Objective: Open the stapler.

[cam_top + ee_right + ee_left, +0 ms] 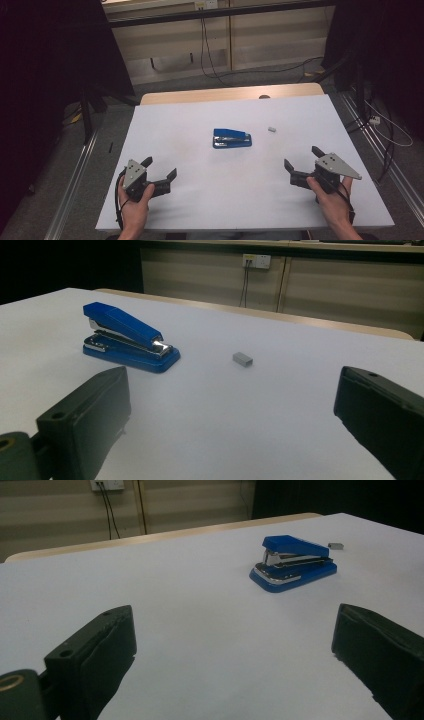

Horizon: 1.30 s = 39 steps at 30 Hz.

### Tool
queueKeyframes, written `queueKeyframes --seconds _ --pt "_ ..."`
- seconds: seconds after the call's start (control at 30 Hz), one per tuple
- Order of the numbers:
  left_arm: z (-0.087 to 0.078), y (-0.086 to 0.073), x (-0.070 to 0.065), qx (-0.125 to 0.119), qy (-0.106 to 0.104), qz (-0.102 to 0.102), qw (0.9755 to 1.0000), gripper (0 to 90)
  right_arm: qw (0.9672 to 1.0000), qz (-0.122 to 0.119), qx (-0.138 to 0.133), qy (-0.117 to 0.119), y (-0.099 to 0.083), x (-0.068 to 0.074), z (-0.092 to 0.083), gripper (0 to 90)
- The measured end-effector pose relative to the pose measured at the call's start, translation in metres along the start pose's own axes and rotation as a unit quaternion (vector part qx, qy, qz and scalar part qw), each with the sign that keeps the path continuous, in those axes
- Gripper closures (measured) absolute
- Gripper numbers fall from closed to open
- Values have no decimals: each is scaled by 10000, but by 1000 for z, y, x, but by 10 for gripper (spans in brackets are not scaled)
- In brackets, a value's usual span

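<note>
- While both of your grippers sit low at the near edge of the tabletop (165,125), nothing is in hand yet; I judge the work as barely begun.
- Left gripper (159,173): fingers spread wide, nothing between them, hovering over or resting near the near-left part of the white surface. In the left gripper view, its fingers (107,645) frame bare tabletop, with the stapler ahead and to the right.
- Right gripper (302,161): fingers also wide apart and empty, at the near-right. In the right gripper view, its fingers (95,407) point toward the middle, stapler ahead-left, staple block ahead-centre.
- Blue stapler (231,138): lies closed on its base at about the middle of the tabletop, between the two grippers but well apart from both. Untouched.
- Small grey staple block (272,129): lies flat, near the stapler on its right side and slightly farther back, not touching it. Closer to your right gripper than to your left.
- Done so far, as far as the frames show: nothing gripped, stapler not opened, block not picked up.
- Left to do, as I judge it: reach in, likely steady or open the stapler with one gripper and take the staple block with the other. The block is small and low, so it probably needs a careful pinch.
- Whether the stapler is already loaded: cannot tell.
</note>
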<state>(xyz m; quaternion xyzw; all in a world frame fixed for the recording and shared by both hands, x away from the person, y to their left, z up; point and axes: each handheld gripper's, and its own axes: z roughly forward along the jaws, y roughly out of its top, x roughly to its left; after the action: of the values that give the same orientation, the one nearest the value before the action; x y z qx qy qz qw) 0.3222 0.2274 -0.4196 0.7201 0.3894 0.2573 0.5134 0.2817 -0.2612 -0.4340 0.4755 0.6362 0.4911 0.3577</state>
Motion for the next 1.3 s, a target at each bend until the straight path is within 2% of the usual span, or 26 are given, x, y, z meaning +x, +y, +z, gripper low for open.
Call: queueKeyframes --seconds 0.27,0.37,0.5,0.53,0.7,0.83,0.9,1.03,1.07,1.23,1.3 --pt "1 0 -3 75 -83 17 9999 42 10000 -21 39 81 0 0 0 12" --pt "3 -1 -5 160 -27 -15 9999 42 9998 -58 150 95 -2 1 2 12" --pt "6 1 -8 204 -169 0 9996 42 9997 -11 199 163 -4 1 4 12" --pt "7 3 -8 194 -210 63 9996 42 9996 -7 211 182 -4 0 4 12" --pt "8 2 -10 361 -328 110 9987 43 9995 -5 216 224 -4 1 5 14" --pt "7 2 -11 415 -294 41 9987 42 9994 -12 250 232 -4 6 6 17" --pt "9 2 -13 428 -284 111 9986 42 9990 -85 301 326 -5 10 8 14" --pt "15 2 -15 448 -398 204 9980 50 9981 -225 378 432 -6 18 15 14" --pt "17 1 -18 447 -486 268 9975 51 9977 -236 428 479 -6 19 17 14" --pt "18 2 -22 421 -507 284 9974 51 9970 -228 450 595 -5 25 25 15" --pt "22 3 -23 487 -579 275 9968 51 9970 -184 400 641 -2 27 29 15"
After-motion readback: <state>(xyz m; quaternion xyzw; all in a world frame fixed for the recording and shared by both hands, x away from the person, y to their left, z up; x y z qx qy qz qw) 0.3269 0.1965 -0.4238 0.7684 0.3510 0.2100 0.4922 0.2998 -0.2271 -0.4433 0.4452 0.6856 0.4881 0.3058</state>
